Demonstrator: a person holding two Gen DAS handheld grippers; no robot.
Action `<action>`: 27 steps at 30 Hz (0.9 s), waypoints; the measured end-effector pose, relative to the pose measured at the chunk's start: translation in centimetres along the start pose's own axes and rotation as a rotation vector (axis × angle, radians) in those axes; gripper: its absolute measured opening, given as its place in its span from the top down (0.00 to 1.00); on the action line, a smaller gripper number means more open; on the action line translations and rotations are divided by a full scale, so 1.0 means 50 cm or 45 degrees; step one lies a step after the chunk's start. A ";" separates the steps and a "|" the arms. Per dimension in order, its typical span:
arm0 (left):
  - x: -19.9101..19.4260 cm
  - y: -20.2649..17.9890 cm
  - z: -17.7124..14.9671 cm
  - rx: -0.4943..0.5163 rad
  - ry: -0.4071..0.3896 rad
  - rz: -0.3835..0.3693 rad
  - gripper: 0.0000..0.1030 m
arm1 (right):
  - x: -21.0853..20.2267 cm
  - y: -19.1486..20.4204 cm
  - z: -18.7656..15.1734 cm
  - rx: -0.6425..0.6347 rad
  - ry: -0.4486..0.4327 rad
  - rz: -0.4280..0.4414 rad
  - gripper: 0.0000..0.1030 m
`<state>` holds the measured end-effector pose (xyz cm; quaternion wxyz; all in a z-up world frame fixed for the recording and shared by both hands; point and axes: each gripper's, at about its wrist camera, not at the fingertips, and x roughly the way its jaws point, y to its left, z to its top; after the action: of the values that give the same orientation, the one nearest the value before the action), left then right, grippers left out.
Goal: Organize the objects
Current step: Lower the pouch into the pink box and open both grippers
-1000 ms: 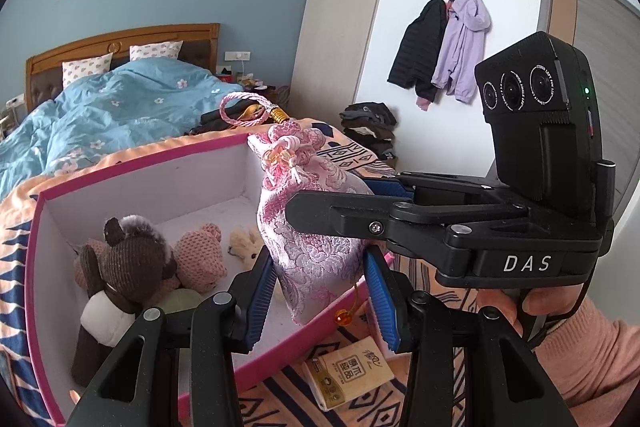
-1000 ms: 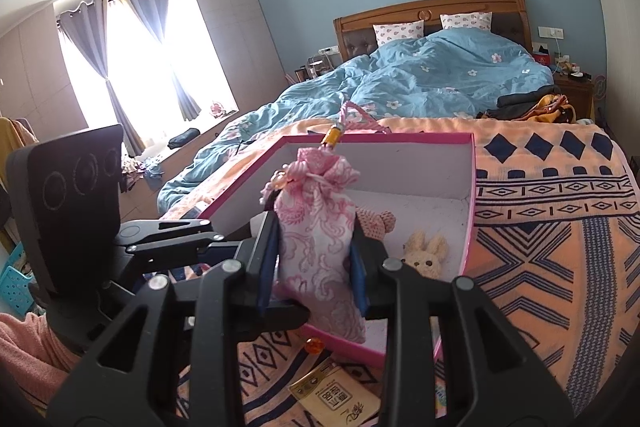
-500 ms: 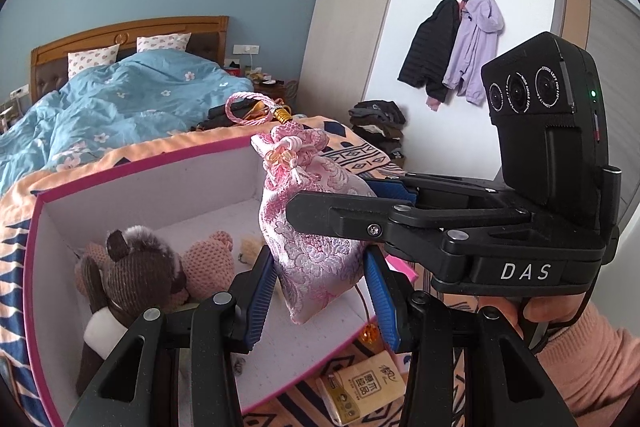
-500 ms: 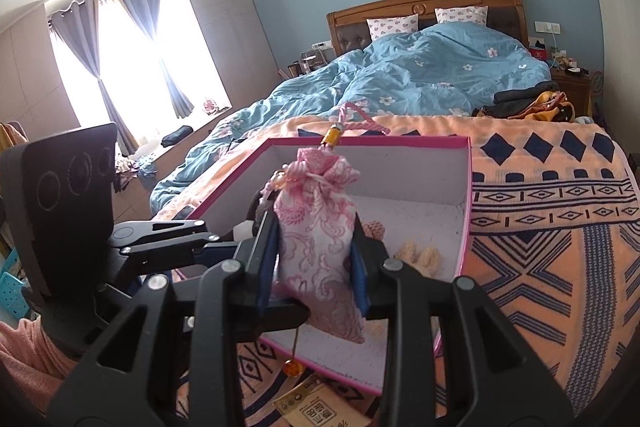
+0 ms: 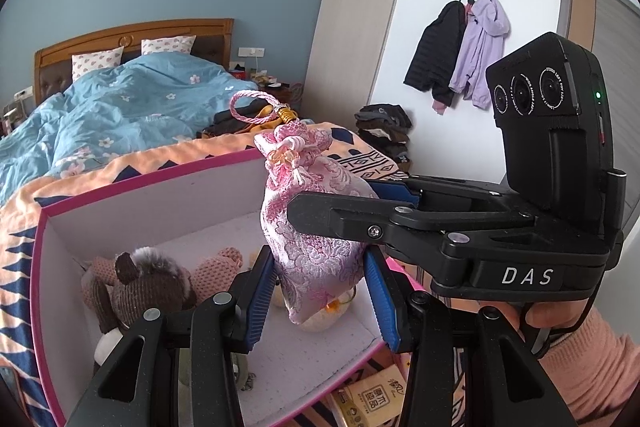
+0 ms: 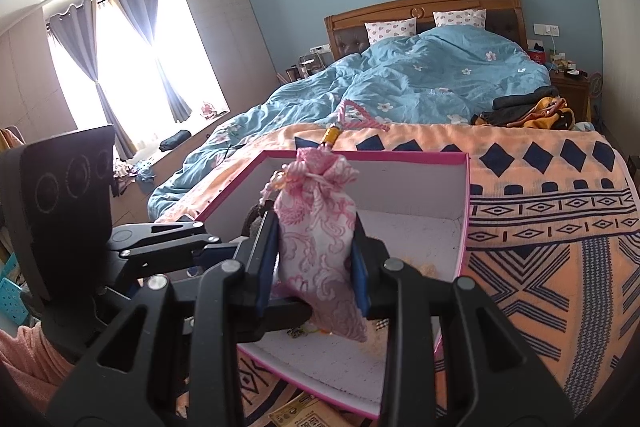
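A pink brocade drawstring pouch (image 5: 316, 235) with a pink cord loop hangs upright over the open pink-rimmed white box (image 5: 152, 183) on the bed. My right gripper (image 6: 316, 267) is shut on the pouch (image 6: 320, 247), its blue pads pressing both sides. My left gripper (image 5: 320, 287) stands around the pouch's lower part with gaps beside its blue pads. The right gripper crosses the left wrist view (image 5: 348, 215). Inside the box lie a brown knitted bear (image 5: 148, 287), a pink knitted toy (image 5: 216, 271) and a small cream plush (image 5: 320, 323) under the pouch.
The box (image 6: 464, 227) sits on an orange patterned blanket (image 6: 552, 227) at the bed's foot. A yellow packet (image 5: 372, 395) lies by the box's near edge. A blue duvet (image 6: 420, 83) and dark folded clothes (image 6: 524, 107) lie further up the bed.
Both grippers and the pouch have moved forward over the box and lower into it; the pouch's bottom now hangs inside, above the cream plush. The grip is unchanged.
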<state>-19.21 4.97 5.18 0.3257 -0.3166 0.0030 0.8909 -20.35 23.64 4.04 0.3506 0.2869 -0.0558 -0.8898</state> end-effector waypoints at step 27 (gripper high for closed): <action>0.079 0.025 0.006 -0.018 0.114 0.073 0.56 | 0.068 -0.070 -0.015 0.121 0.099 -0.044 0.64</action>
<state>-22.44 6.31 2.95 0.2974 -0.3582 0.0204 0.8848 -23.99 24.11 0.77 0.3232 0.3383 -0.0792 -0.8802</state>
